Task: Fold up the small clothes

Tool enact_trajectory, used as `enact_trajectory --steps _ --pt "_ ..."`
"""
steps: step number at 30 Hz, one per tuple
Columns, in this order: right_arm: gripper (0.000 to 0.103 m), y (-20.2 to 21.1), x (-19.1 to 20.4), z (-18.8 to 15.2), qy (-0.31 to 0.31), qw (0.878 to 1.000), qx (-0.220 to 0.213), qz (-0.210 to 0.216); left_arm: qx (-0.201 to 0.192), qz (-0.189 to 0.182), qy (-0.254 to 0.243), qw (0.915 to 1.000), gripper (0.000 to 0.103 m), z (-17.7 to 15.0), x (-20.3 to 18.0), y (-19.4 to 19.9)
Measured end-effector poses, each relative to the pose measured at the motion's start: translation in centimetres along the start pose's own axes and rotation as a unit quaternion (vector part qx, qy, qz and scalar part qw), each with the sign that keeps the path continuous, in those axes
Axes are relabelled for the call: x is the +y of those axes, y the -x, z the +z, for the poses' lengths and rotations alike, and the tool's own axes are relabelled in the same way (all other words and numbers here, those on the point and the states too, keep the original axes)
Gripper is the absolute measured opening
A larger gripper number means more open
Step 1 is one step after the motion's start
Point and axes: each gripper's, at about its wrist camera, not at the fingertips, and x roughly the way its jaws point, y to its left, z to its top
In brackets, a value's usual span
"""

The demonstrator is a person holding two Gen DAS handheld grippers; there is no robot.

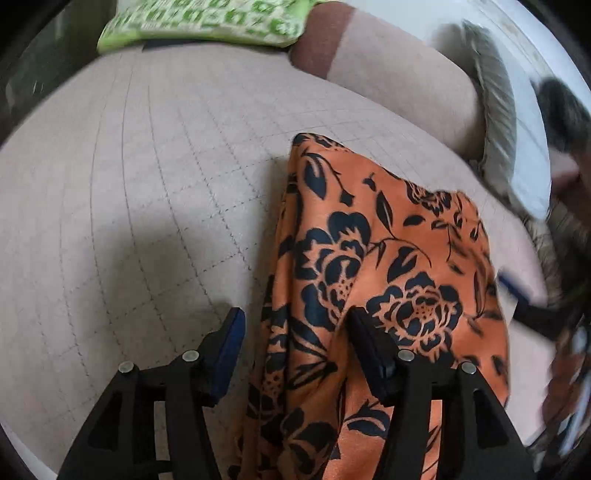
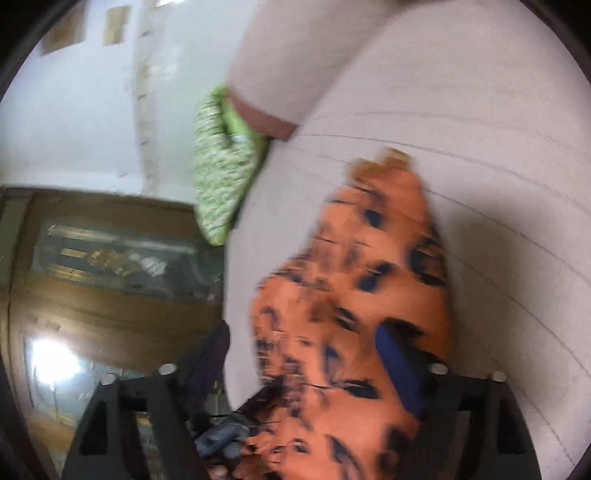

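Observation:
An orange garment with a dark floral print point(image 1: 388, 266) lies in a long folded strip on a beige quilted sofa seat point(image 1: 147, 184). My left gripper point(image 1: 295, 325) is open just above its near part, with the left finger over bare seat and the right finger over the cloth. In the right wrist view the same garment point(image 2: 354, 295) is blurred by motion. My right gripper point(image 2: 303, 350) is open over it, the blue-padded right finger point(image 2: 397, 369) against the cloth. The right gripper also shows at the right edge of the left wrist view point(image 1: 517, 295).
A green and white patterned cushion point(image 1: 207, 22) sits at the back of the seat, next to a beige bolster with a brown end point(image 1: 369, 59). A grey fringed cushion point(image 1: 495, 110) lies at the right. A wooden floor and glass-topped table point(image 2: 110, 258) lie beyond the sofa edge.

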Motion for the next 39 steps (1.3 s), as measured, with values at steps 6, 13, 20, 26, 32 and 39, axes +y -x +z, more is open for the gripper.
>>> enact_trajectory --steps 6,13,20,26,32,39 --pt "0.083 -1.8 -3.0 2.4 -0.031 0.998 -0.008 -0.049 0.002 -0.009 0.009 0.9999 0.07 -0.5 0.9 0.0" --pt "0.085 4.1 0.0 -4.7 0.055 0.994 -0.01 -0.094 -0.054 -0.012 0.019 0.9983 0.07 -1.2 1.7 3.3" --pt "0.087 3.7 -3.9 -9.9 0.003 0.996 0.044 -0.072 -0.08 -0.07 -0.031 0.9938 0.084 -3.8 1.4 6.5" --pt "0.042 2.3 -0.7 -11.5 0.061 0.982 0.037 -0.178 -0.019 -0.044 -0.019 0.9986 0.028 -4.3 2.2 3.6" --pt "0.055 2.2 -2.9 -12.7 0.019 0.981 0.037 -0.191 0.004 -0.057 0.002 0.9983 0.046 -4.0 3.7 2.9" --pt "0.078 6.6 0.8 -10.4 0.077 0.98 -0.027 -0.182 -0.086 -0.117 0.06 0.9876 0.072 -0.8 6.6 7.7"
